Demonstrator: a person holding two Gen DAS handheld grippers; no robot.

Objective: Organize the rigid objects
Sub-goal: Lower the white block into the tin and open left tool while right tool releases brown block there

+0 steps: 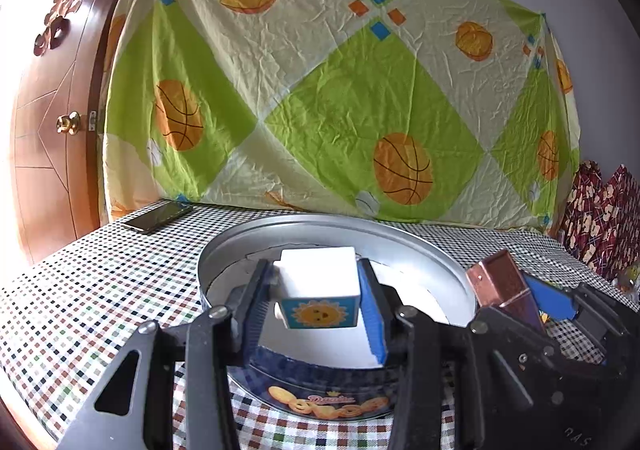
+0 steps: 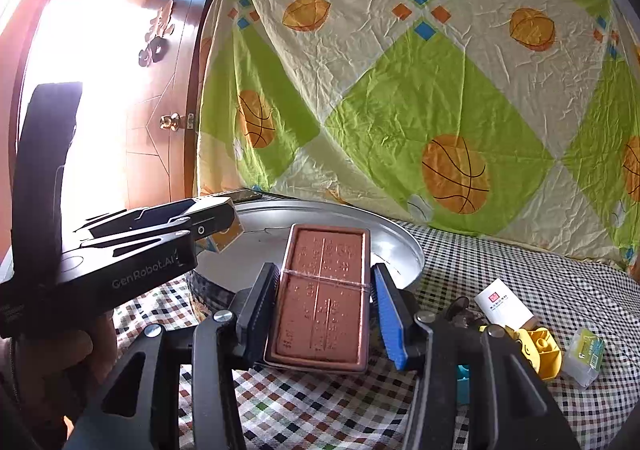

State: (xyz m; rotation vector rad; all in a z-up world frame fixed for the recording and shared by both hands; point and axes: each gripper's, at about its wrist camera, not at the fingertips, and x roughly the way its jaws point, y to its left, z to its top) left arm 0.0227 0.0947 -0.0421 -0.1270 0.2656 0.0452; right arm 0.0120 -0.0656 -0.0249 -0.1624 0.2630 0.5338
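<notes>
My left gripper [image 1: 316,290] is shut on a white block with a sun picture [image 1: 320,286] and holds it above the inside of a round metal cookie tin [image 1: 424,246]. My right gripper [image 2: 324,298] is shut on a flat copper-brown box [image 2: 324,290] and holds it just in front of the tin's rim [image 2: 400,246]. In the left wrist view the right gripper [image 1: 532,298] and its brown box [image 1: 500,282] show at the tin's right side. In the right wrist view the left gripper [image 2: 192,226] reaches over the tin from the left.
A checked cloth [image 1: 100,290] covers the table. A phone [image 1: 156,217] lies at the far left. A white card box [image 2: 504,306], a yellow toy [image 2: 540,350] and a small clear box [image 2: 588,358] lie at the right. A patterned sheet [image 1: 320,89] hangs behind.
</notes>
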